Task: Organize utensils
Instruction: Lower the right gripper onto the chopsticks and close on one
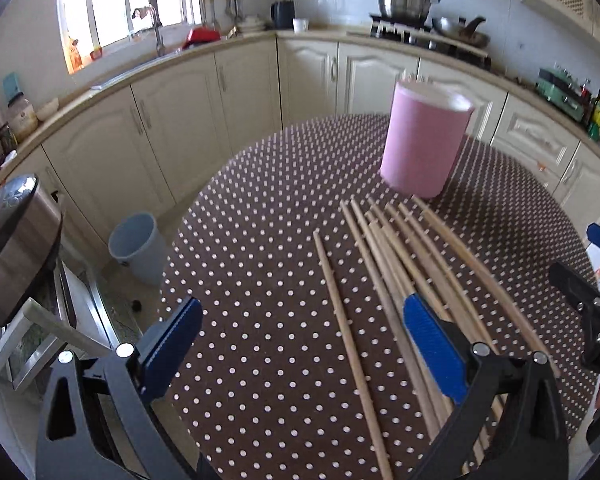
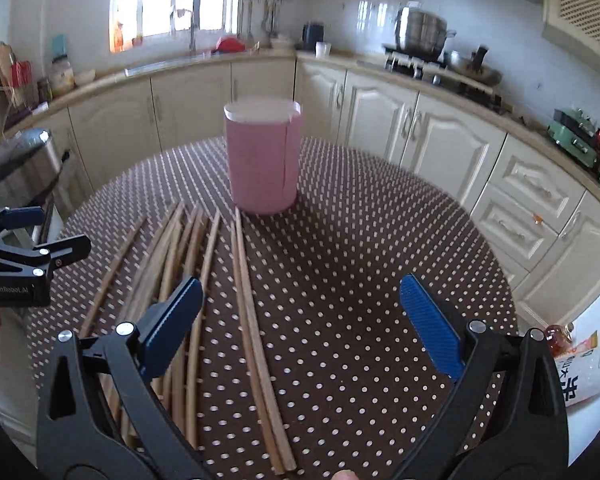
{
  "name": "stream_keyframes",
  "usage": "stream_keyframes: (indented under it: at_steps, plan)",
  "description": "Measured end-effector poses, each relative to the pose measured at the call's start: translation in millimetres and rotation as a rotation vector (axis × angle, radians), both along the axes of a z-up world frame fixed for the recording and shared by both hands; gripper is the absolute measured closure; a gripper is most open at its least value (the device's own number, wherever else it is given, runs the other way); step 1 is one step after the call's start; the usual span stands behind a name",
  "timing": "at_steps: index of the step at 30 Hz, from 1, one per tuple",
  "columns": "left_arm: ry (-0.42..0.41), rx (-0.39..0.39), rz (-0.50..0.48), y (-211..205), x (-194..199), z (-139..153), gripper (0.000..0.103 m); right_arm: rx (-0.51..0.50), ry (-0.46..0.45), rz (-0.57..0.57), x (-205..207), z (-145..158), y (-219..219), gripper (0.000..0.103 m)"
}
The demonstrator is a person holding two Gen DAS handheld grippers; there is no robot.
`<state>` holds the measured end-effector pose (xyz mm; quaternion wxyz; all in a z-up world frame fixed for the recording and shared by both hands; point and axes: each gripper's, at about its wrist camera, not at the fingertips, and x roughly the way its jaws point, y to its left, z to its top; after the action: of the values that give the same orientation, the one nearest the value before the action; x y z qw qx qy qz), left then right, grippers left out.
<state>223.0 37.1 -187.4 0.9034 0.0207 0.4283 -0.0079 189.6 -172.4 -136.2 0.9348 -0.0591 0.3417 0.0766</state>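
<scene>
Both tongs gape wide and carry nothing. Left tongs (image 1: 302, 344) hover low over the near end of the chopstick spread, straddling one stray chopstick (image 1: 350, 344) that lies apart to the left of the main bundle; the right-hand pad sits over the bundle's edge, contact unclear. Right tongs (image 2: 300, 320) hang over bare polka-dot bench (image 2: 380, 240), with a close-lying pair of chopsticks (image 2: 252, 320) running between the pads, nearer the left one. No contact visible.

Chopsticks (image 1: 412, 248) lie flat on the bench, roughly parallel, tips pointing toward the pink cylindrical holder (image 1: 422, 140), which stands upright just beyond their far ends. Nothing visible sticking out of the holder, so I'd judge the job barely started.

Step in hand, by my read: first pick. Notes for doing it well:
- Take the stray one first with the left tongs. It's isolated, so no risk of dragging neighbours.
- Grip around mid-length or a bit toward the thick end, so it doesn't pivot when tipped upright.
- Pads must go down flush to the cloth; thin round sticks roll away from a half-closed pinch.
- Right tongs could take the close pair together, if the pinch lands square across both.
- Holder looks light and tall. Drop sticks in from above, don't nudge the rim, or steady it with the free tongs.
</scene>
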Motion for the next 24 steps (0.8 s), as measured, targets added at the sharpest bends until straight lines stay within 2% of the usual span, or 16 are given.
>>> stream_keyframes:
  at_steps: [1, 3, 5, 7, 9, 10, 12, 13, 19, 22, 24]
  plan:
    - [0.019, 0.001, 0.000, 1, 5, -6, 0.004, 0.002, 0.021, 0.013, 5, -3, -1, 0.006]
    - [0.061, -0.014, 0.008, 4, 15, -15, 0.013, 0.006, 0.077, 0.029, 19, -10, -2, 0.006]
    - [0.107, -0.050, 0.009, 7, 24, -26, 0.037, 0.008, 0.114, 0.058, 29, -16, -1, 0.008]
    - [0.136, -0.051, 0.006, 6, 29, -33, 0.048, -0.007, 0.155, 0.077, 40, -23, 0, 0.017]
    - [0.148, -0.054, -0.003, 3, 32, -39, 0.049, 0.006, 0.195, 0.106, 50, -27, 1, 0.025]
    - [0.148, -0.057, -0.007, 3, 34, -40, 0.051, 0.017, 0.223, 0.125, 56, -30, 1, 0.035]
    - [0.148, -0.026, -0.006, 0, 39, -43, 0.059, 0.025, 0.263, 0.147, 64, -34, 2, 0.050]
    - [0.148, -0.015, -0.007, -4, 43, -43, 0.063, 0.021, 0.282, 0.159, 69, -36, 4, 0.054]
    - [0.154, -0.022, -0.016, -5, 55, -44, 0.068, -0.015, 0.354, 0.220, 87, -41, 14, 0.064]
    - [0.153, -0.016, -0.020, -5, 57, -42, 0.069, -0.025, 0.378, 0.235, 94, -41, 17, 0.064]
    - [0.152, -0.022, -0.018, -4, 56, -42, 0.069, -0.034, 0.355, 0.232, 94, -34, 16, 0.064]
